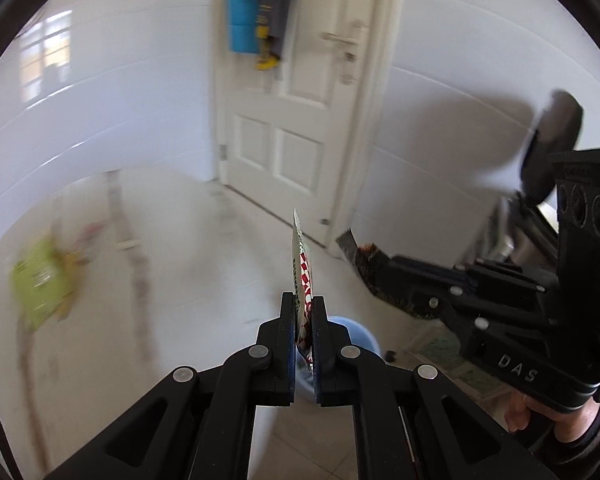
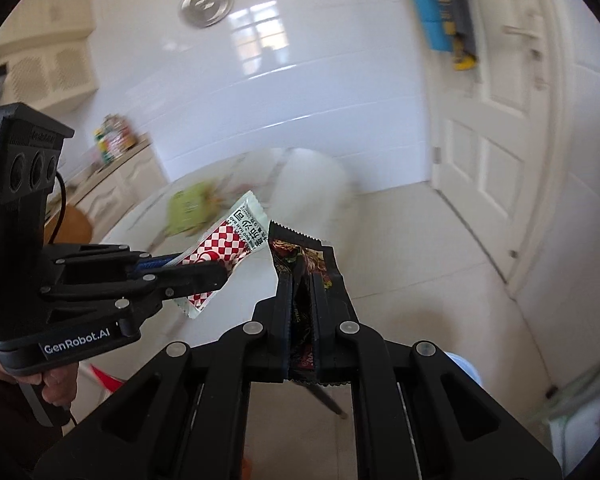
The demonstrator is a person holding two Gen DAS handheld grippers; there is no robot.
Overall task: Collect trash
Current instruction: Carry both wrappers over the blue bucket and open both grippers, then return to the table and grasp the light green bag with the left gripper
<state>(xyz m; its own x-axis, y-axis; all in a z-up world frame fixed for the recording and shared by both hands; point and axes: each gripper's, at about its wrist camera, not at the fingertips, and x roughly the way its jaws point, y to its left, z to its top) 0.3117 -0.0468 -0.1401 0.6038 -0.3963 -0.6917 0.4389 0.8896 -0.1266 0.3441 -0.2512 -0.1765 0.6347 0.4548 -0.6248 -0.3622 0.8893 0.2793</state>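
My left gripper (image 1: 304,300) is shut on a red-and-white checkered wrapper (image 1: 302,268), seen edge-on; the same wrapper (image 2: 224,248) shows flat in the right wrist view, held by the left gripper (image 2: 220,272). My right gripper (image 2: 302,280) is shut on a dark brown snack wrapper (image 2: 300,256); it also shows in the left wrist view (image 1: 360,256), held by the right gripper (image 1: 384,268). A light blue bin (image 1: 352,332) sits on the floor just below my left gripper; its rim (image 2: 466,366) shows low right in the right wrist view.
A white table (image 2: 260,280) with a green snack bag (image 2: 188,208) lies below and left; the bag is blurred in the left wrist view (image 1: 40,284). A white door (image 1: 288,120) with hanging blue and grey items (image 1: 256,8) stands ahead. Cabinets (image 2: 112,184) stand far left.
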